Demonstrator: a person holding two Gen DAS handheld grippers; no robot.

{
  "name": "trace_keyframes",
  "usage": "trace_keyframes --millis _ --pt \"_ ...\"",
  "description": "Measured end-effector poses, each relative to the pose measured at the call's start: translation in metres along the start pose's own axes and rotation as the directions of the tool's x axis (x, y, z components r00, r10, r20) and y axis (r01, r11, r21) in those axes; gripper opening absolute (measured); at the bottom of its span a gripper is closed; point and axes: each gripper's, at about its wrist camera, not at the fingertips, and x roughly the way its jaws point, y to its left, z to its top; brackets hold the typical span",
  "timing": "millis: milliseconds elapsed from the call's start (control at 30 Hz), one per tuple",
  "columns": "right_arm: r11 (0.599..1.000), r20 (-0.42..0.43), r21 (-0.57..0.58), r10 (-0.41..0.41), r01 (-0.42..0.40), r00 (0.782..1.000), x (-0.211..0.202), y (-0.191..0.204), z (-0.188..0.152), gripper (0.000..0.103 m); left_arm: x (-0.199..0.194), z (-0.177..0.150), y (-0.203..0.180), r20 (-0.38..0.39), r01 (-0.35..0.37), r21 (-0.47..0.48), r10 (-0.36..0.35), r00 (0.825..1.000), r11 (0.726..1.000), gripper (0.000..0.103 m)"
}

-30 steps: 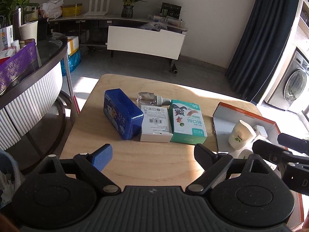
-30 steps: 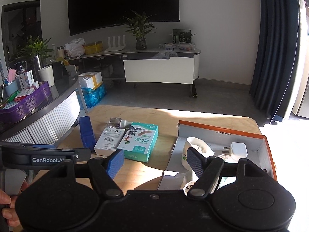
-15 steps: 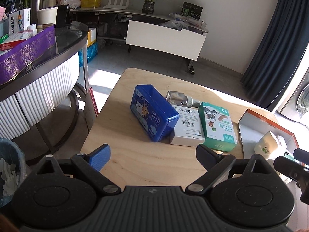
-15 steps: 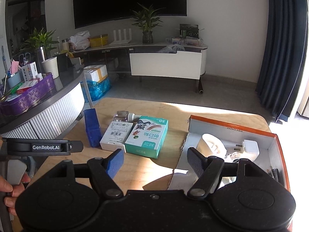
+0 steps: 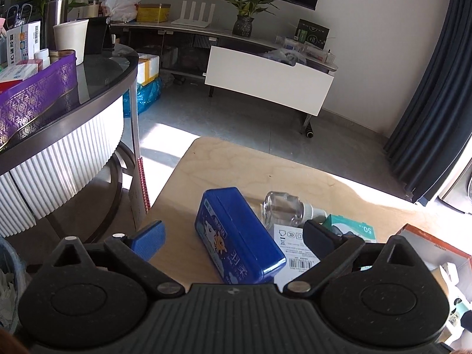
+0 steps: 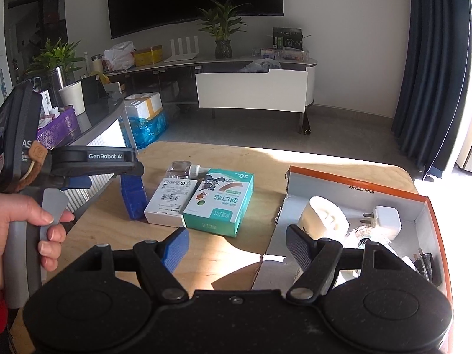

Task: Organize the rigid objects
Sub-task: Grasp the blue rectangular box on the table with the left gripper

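Left wrist view had the blue tin [image 5: 239, 236] at the centre, lying on the wooden bench [image 5: 236, 171] with its long side angled toward 5 o'clock, glossy lid up, a cartoon print and white lettering on the near face. It sat between the widespread fingers of the left gripper [image 5: 233, 233], whose jaws had just been opening further; neither pad touched the tin, so nothing was held. Just beside the tin at 3 o'clock lay a white barcode box [image 5: 295, 250], with a clear glass bottle [image 5: 283, 209] on its side behind both at 1 o'clock, and a teal plaster box [image 5: 354, 228] further out at 3 o'clock.

Right wrist view showed the same row from the other side: blue tin [image 6: 132, 194] on edge at 9 o'clock, white barcode box [image 6: 171, 200], teal plaster box [image 6: 221, 203], clear glass bottle [image 6: 183, 168] behind them. At 3 o'clock stood the orange-rimmed cardboard box [image 6: 354, 183], already holding a white cup [image 6: 321, 215], a white plug adapter [image 6: 386, 216] and a few small items too dim to name. The right gripper [image 6: 236, 244] hovered partly open and empty over the bench edge of that box; a person's hand [image 6: 29, 221] gripped the left tool's handle.

By my reading the sorting was partway done: some things boxed, four left on the bench, the tin likely next
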Motion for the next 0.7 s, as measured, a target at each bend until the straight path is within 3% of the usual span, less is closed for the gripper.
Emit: trace_keyframes --millis 167,300,533,600,700 --pt "1.0 -0.011 0.011 -0.002 0.002 1.0 0.007 -0.005 -0.001 0.086 0.022 0.001 0.009 -0.041 -0.049 -0.005 0.048 0.998 0.999 0.103" --pt "1.0 -0.017 0.017 0.001 -0.001 1.0 0.012 -0.008 -0.004 0.086 0.01 -0.008 0.035 -0.026 -0.038 -0.104 0.035 0.999 0.994 0.103" --pt "0.999 -0.03 0.022 0.025 -0.025 0.999 0.019 -0.006 -0.007 0.086 -0.008 -0.03 0.07 -0.043 -0.097 -0.161 0.091 0.995 0.982 0.102" --pt "0.999 -0.034 0.022 0.025 -0.025 0.999 0.021 -0.005 -0.008 0.086 -0.017 -0.03 0.071 -0.002 -0.084 -0.14 0.085 0.996 0.986 0.103" --pt "0.999 -0.041 0.025 0.027 -0.026 0.999 0.022 -0.004 -0.009 0.086 -0.01 -0.021 0.063 -0.016 -0.031 -0.027 0.03 0.999 0.999 0.103"
